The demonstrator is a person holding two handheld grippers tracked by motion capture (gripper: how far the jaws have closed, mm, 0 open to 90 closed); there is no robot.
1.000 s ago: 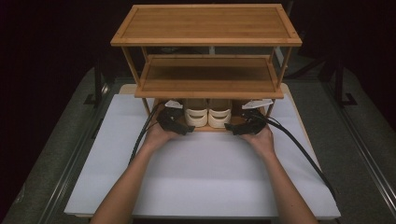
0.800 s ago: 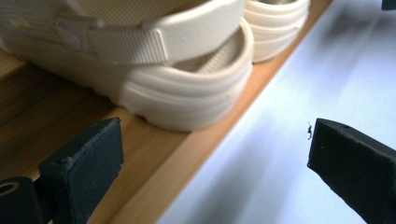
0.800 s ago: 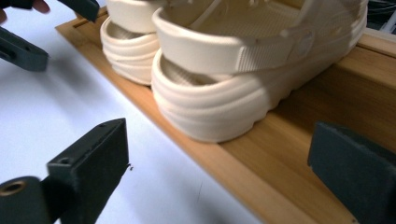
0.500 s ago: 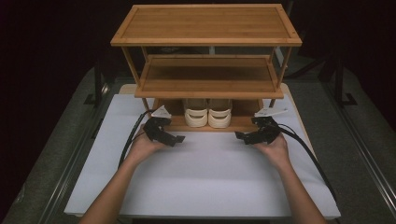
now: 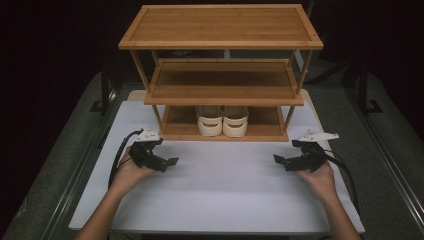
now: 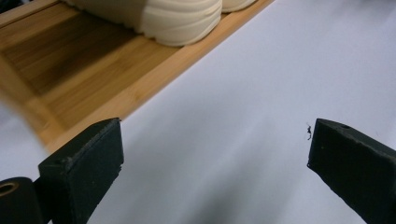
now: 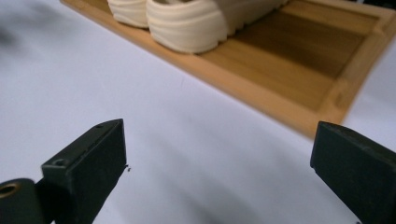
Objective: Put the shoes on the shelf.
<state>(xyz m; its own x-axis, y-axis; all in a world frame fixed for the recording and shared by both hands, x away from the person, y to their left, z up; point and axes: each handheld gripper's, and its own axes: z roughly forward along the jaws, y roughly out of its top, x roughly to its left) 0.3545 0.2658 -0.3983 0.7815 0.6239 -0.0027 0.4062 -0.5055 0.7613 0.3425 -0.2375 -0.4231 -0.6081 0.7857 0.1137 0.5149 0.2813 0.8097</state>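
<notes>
A three-tier wooden shoe rack stands at the back of the white table top. Two cream shoes sit side by side on its lowest shelf, toes toward me. The left gripper hovers over the white surface in front of the rack's left end, open and empty. The right gripper is open and empty in front of the rack's right end. In the left gripper view a cream shoe and the bottom shelf lie ahead of the jaws. In the right gripper view the shoes rest on the shelf.
The white surface between the two hands is bare. Dark floor and black metal frames flank the table on both sides. Black cables trail from each gripper toward the table's near edge.
Both hands have pulled back from the shoes on the lowest shelf and spread outward to the rack's two ends. The shoes stay on the shelf, released.
</notes>
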